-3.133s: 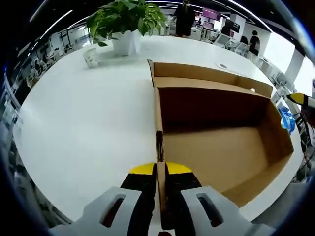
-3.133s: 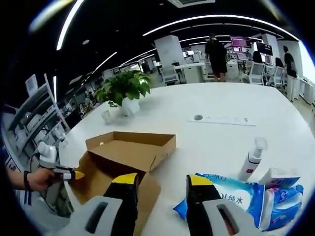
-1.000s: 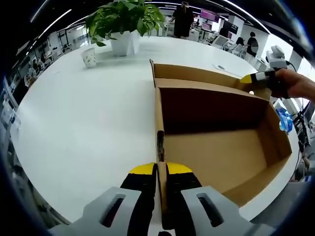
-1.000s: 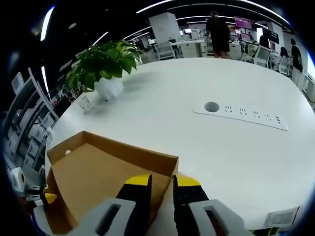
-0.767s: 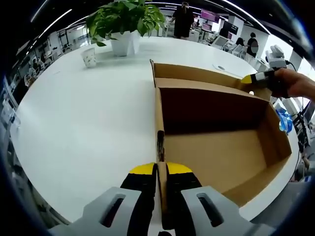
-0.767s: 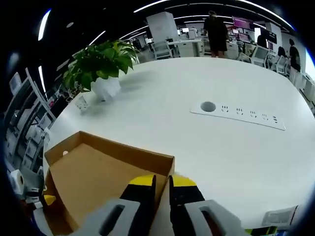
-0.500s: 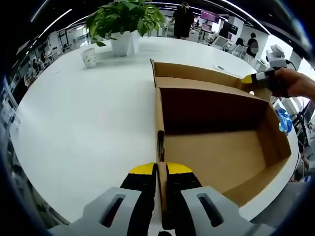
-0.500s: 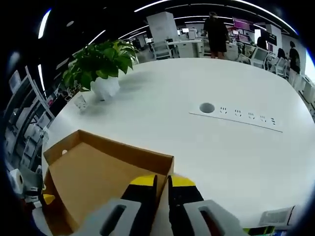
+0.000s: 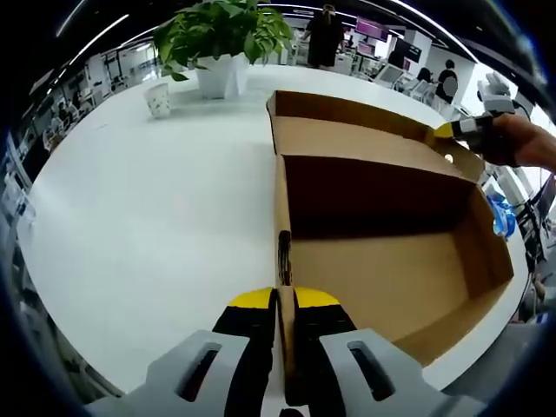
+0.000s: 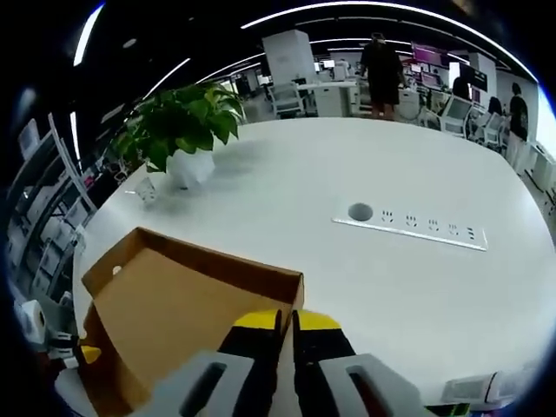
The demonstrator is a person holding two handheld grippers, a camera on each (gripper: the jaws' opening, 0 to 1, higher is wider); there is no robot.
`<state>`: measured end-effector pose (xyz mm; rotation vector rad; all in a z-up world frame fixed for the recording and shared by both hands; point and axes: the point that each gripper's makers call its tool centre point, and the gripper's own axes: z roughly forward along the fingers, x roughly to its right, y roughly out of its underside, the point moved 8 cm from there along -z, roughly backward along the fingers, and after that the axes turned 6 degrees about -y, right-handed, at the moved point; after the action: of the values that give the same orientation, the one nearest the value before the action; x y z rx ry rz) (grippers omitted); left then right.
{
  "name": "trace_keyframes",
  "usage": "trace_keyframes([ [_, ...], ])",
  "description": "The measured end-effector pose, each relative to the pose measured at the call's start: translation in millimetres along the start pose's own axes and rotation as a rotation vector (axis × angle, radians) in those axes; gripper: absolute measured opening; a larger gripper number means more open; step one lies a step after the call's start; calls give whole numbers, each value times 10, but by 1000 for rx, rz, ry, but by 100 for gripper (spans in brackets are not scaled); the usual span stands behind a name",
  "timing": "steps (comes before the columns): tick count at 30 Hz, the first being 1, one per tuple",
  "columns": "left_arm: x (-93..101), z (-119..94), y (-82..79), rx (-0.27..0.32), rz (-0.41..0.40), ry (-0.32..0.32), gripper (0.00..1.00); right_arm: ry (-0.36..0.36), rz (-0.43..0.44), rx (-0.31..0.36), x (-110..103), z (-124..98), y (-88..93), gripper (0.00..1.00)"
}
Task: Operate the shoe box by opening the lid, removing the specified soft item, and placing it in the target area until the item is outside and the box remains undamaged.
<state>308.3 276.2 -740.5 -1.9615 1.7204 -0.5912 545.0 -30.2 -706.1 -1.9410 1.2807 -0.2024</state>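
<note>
The left gripper [image 9: 284,306] is clamped narrow on the near side wall of the shoe box [image 9: 382,261], the cardboard edge pinched between its yellow-tipped jaws, and the box's long axis runs straight ahead from those tongs. Across the box, the right gripper [image 10: 285,323] has its jaws closed tight on the front lip of the lid [image 10: 187,300], at the lid's free corner; in the left gripper view that same gripper comes in from the right, in the person's hand [image 9: 521,143], pinching the lid's far corner.

Here's the relation that matters: the lid is hinged along the far long edge, beyond the left tongs, and it stands tilted over the back of the box, so any further swing pivots about that edge while the left side pins the base down. The right hand is the one on the lid; the left is the anchor.

Inside, the box floor looks bare brown cardboard (the back is in shadow, so something flat there cannot be ruled out). The likely soft item, a blue packet [image 9: 506,213], lies on the white table [image 9: 148,217] beyond the box's right-hand end, outside it already.

No readable writing on box or lid. A potted plant [image 10: 182,130] and a socket strip [image 10: 408,230] sit well ahead of the right tongs.
</note>
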Motion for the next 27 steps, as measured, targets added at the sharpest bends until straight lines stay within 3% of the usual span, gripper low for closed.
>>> trace_keyframes([
  [9, 13, 1, 1, -1, -16, -8, 4, -5, -29, 35, -37, -170, -108, 0],
  [23, 18, 35, -17, -1, -35, -15, 4, -13, -114, 83, -308, -654, -127, 0],
  [27, 19, 38, -15, -1, -39, -16, 4, -20, -128, 100, -303, -697, -181, 0],
])
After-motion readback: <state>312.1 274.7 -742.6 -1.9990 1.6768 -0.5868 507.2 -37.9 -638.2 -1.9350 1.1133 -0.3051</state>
